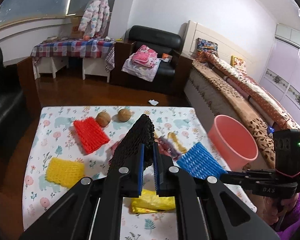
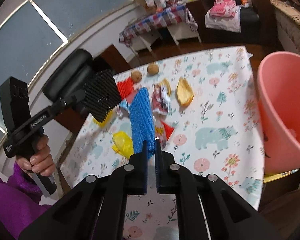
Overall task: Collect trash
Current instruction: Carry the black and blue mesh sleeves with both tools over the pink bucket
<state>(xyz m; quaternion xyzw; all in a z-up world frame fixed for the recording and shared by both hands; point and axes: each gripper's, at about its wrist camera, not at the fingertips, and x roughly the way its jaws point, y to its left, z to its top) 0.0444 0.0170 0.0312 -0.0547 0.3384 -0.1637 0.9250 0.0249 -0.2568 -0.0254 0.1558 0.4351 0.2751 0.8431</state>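
While gripped, blue foam net (image 2: 142,118) points tableward.

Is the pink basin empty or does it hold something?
Not empty: the right wrist view shows one small pale piece inside the pink basin, near its wall. What the piece is cannot be told.

A low table covered by a white cloth printed with flowers and pale blue bears (image 1: 56,120) is carrying the clutter. Ahead and to the left of the left tool, a red foam-net sleeve (image 1: 91,137) is lying flat, with two round brown nuts (image 1: 103,119) sitting just beyond it near the far edge. Nearer and further left, a yellow foam-net sleeve (image 1: 64,171) is resting on the cloth. Directly under the tool's tips, a crumpled yellow plastic bag (image 1: 153,201) is lying. Ahead of the right tool, a curved piece of orange-yellow peel (image 2: 185,92) and a crumpled red-and-white wrapper (image 2: 160,100) are lying side by side. A pink plastic basin (image 1: 233,142) is standing at the right edge.
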